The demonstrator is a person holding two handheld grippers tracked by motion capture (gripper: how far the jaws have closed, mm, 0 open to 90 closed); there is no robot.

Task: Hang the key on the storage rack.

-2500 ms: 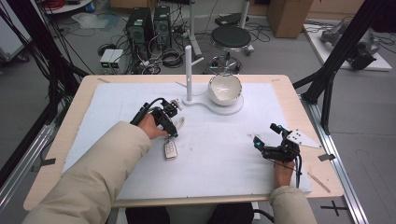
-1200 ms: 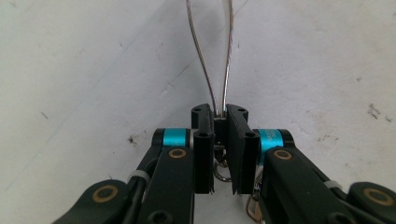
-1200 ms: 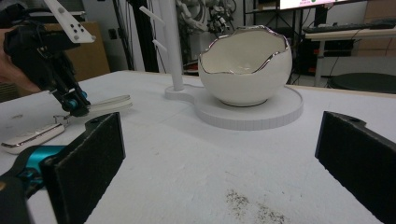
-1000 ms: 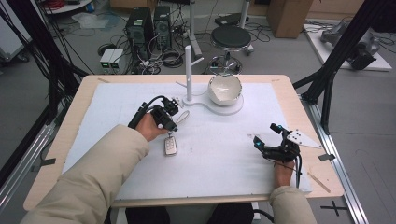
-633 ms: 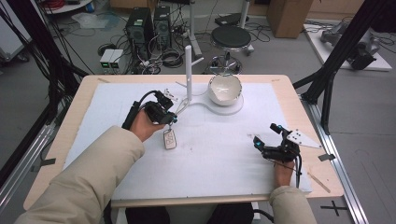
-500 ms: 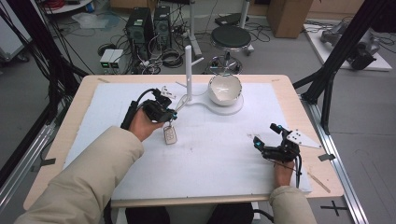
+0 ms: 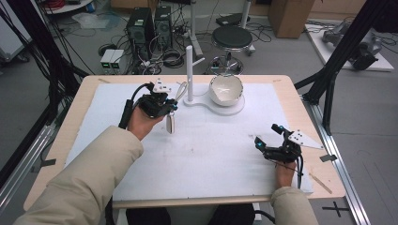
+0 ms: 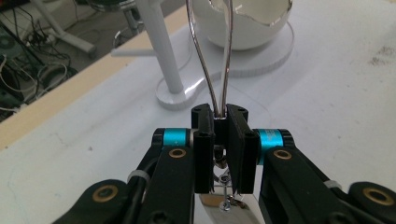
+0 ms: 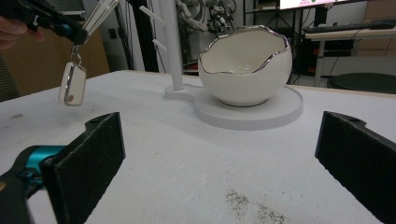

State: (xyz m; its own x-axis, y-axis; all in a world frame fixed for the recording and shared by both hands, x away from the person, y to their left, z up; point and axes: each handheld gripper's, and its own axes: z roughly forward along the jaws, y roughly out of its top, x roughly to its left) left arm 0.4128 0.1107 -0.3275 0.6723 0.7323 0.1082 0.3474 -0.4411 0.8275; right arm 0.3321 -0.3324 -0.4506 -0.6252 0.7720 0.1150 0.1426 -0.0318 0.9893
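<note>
Just left of the stand (image 7: 189, 70) on the worktop (image 7: 211, 140), left tongs (image 7: 165, 104) pinch a wire loop (image 8: 219, 56), fob (image 7: 170, 123) dangling clear below. Right tongs (image 7: 268, 140) idle, spread wide, holding nothing. Prob. the carry step; next = lift loop onto a peg (image 7: 199, 60), w/ careful aim.

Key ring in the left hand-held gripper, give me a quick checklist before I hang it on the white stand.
1. Left hand-held gripper shut on the key ring: ok.
2. Loop pointing up and open ahead of the jaws: ok.
3. Tag hanging free, off the table: ok.
4. White stand upright, its peg bare: ok.
5. Loop level with the peg: cannot tell.
6. Right hand-held gripper open and well away, near the table's right edge: ok.
</note>
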